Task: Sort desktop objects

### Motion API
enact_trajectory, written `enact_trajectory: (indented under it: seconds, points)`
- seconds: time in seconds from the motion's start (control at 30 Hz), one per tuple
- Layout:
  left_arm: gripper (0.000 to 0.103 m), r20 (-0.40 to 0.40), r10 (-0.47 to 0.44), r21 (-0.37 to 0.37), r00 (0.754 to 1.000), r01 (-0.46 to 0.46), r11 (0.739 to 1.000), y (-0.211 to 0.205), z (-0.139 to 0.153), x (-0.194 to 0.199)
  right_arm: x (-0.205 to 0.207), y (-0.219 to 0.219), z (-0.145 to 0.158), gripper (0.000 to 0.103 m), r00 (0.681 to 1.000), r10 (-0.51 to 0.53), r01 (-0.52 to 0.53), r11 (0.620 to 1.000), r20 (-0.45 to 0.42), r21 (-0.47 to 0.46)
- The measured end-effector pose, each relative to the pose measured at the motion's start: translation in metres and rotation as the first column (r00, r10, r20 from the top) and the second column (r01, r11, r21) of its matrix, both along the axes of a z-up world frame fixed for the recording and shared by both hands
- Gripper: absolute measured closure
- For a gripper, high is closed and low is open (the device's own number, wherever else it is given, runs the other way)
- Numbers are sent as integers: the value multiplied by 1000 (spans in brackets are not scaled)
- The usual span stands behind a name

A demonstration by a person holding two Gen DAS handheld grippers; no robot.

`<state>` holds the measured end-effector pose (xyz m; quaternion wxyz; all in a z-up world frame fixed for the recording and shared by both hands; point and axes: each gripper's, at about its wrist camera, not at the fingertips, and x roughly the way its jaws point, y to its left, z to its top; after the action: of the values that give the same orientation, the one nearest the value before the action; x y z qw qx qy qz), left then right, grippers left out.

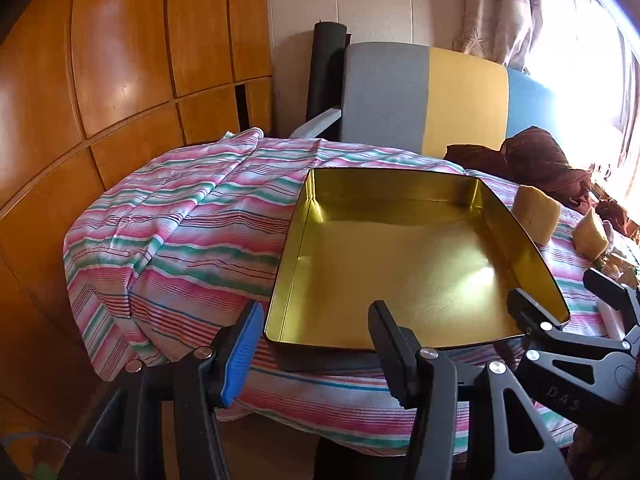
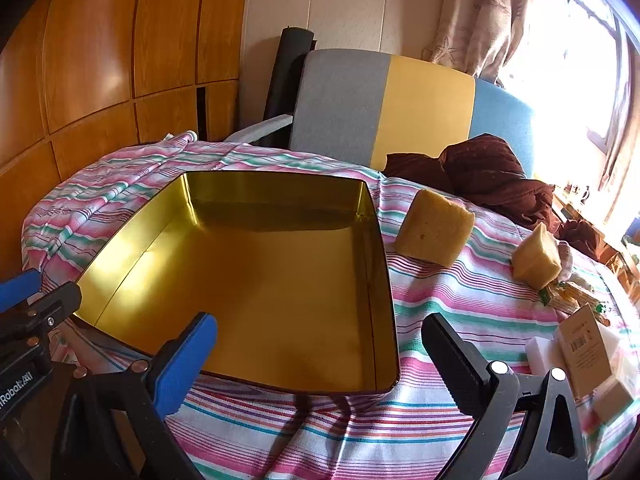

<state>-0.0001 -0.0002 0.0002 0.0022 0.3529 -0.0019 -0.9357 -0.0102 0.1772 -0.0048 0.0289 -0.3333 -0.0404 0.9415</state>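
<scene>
Sunlight floods through the window onto a table draped in a striped cloth (image 2: 460, 312), and the landmark on it is an open gold-lined tin (image 2: 256, 280) — nothing lies inside it. To the tin's right, just off its far corner, stands a yellow sponge (image 2: 434, 226), and further right a second sponge (image 2: 536, 256), both on the cloth. Nearer than those, also right of the tin, sits a white block with a barcoded paper label (image 2: 582, 346); its print is too small to read. So whatever sorting means for these pieces, they lie outside the tin now, which would fit a tin waiting to be filled or one just emptied. Both claws hang at the tin's near edge, spread wide and holding nothing — the left gripper (image 1: 316, 336) and the right gripper (image 2: 320, 344). Lettering on the gripper bodies reads "D.A.S" and "Robot.AI".
</scene>
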Motion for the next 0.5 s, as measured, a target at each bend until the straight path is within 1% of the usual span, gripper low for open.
enact_trajectory:
  seconds: [0.1,0.17,0.23,0.37,0.5]
  points:
    - [47,-5,-1,15,1000,1,1000,-1,1,1,2,-1,-1,0,1000,7,-7,1000,-8,-5]
    - [47,-22,4,23,1000,-3,1000,-3,1,6,4,-1,-1,0,1000,12,-12,1000,-14,-8]
    - [47,-12,6,5,1000,-6,1000,-1,2,7,6,1,7,0,1000,17,-17,1000,-15,-12]
    - [47,15,-5,-15,1000,5,1000,2,-5,1,0,8,15,0,1000,20,-21,1000,-9,-22]
    - [47,17,-40,7,999,40,999,5,-7,2,-5,15,22,0,1000,16,-16,1000,-5,-23]
